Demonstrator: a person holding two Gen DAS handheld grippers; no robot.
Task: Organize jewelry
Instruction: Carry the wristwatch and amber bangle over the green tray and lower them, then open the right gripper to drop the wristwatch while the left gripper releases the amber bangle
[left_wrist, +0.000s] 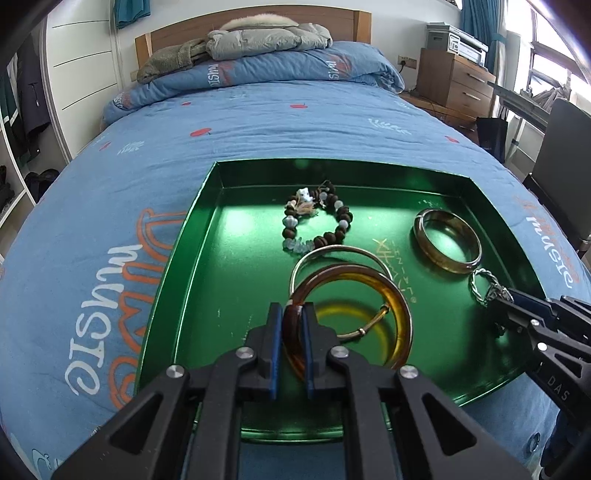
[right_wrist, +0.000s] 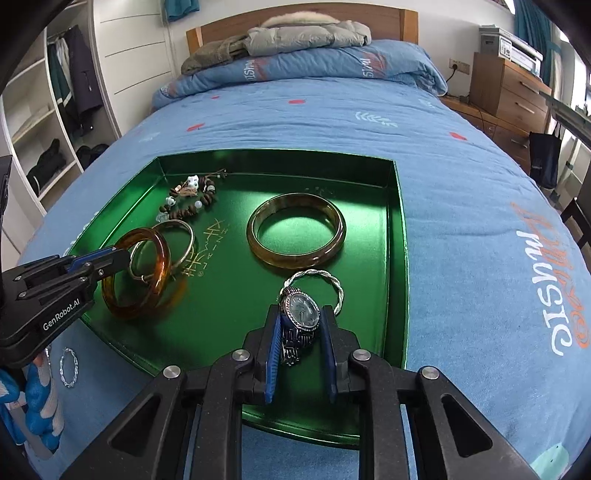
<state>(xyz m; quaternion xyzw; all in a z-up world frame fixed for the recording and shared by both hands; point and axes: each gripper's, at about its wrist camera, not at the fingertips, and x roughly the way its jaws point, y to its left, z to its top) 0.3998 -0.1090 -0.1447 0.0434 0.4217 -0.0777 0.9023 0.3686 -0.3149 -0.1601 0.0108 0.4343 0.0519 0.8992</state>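
A green tray (left_wrist: 207, 229) (right_wrist: 395, 236) lies on the bed. My left gripper (left_wrist: 293, 314) (right_wrist: 125, 258) is shut on an amber bangle (left_wrist: 400, 310) (right_wrist: 162, 266) and holds it just above the tray floor. My right gripper (right_wrist: 300, 317) (left_wrist: 498, 295) holds a silver watch (right_wrist: 301, 314) between its pads above the tray's near right part. In the tray lie a bead bracelet (left_wrist: 317, 218) (right_wrist: 192, 203), a thin silver bangle (left_wrist: 340, 254) (right_wrist: 184, 240), a wide olive bangle (left_wrist: 447, 240) (right_wrist: 295, 229) and a twisted silver ring bracelet (right_wrist: 325, 280) (left_wrist: 480, 284).
Another twisted silver bracelet (right_wrist: 69, 367) lies on the blue bedsheet (left_wrist: 258, 122) left of the tray, beside a blue-and-white cloth item (right_wrist: 37, 406). A folded quilt and jackets sit at the headboard. A wooden dresser (left_wrist: 454, 81) stands right, a wardrobe left.
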